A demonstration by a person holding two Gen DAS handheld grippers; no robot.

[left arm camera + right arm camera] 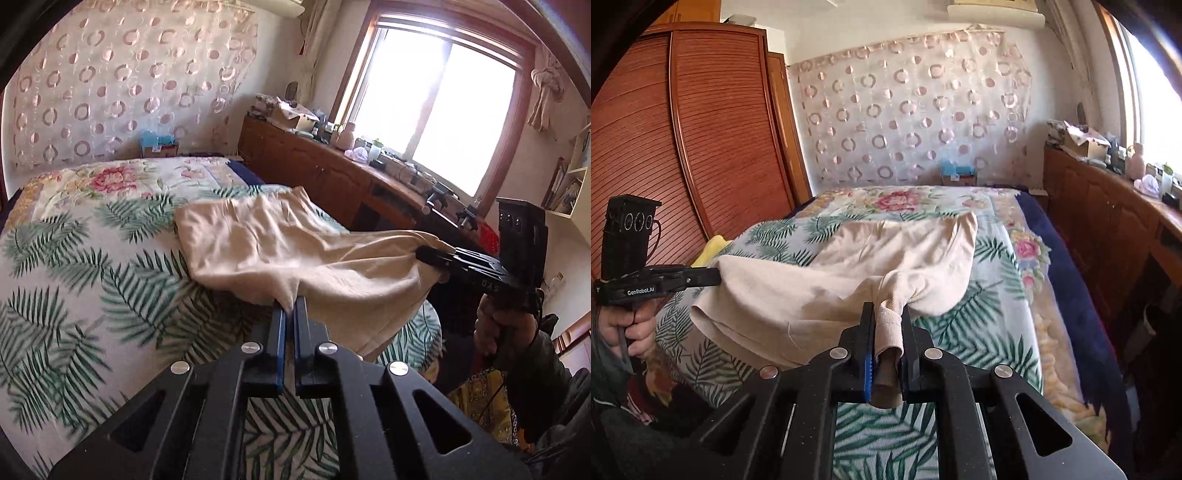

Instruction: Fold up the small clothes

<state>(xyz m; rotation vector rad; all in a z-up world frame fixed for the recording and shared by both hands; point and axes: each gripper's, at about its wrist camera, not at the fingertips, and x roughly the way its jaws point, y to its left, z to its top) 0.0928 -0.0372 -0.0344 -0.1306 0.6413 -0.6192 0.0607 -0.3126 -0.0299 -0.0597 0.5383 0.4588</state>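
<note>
Near edge: right gripper (888, 314) has its jaws pinching a ribbed cuff of the beige garment (886, 254); the cuff bunches into a thick roll between the pads, with the end hanging loose behind them. Left gripper (290, 306) has its jaws pressed nearly together on a thin pinch of the same cloth at its near hem. In the right wrist view that gripper sits at the garment's left corner, and a hand (635, 325) is on its handle.

Cloth reads as light, soft knit: no stiffness, it sags between the two grips and wrinkles freely. Not fragile. Probably low slip on the ribbed pads, though the thin pinch is the weaker hold.

Middle: the near part is lifted clear, the rest drapes down onto the bed (993, 328).

Far: the other end lies flat on the leaf-print cover, well short of the floral quilt (901, 201).

Judgement: cuffs and hem corners are the right grab points; keep light tension between both grips so the fold line stays straight.
</note>
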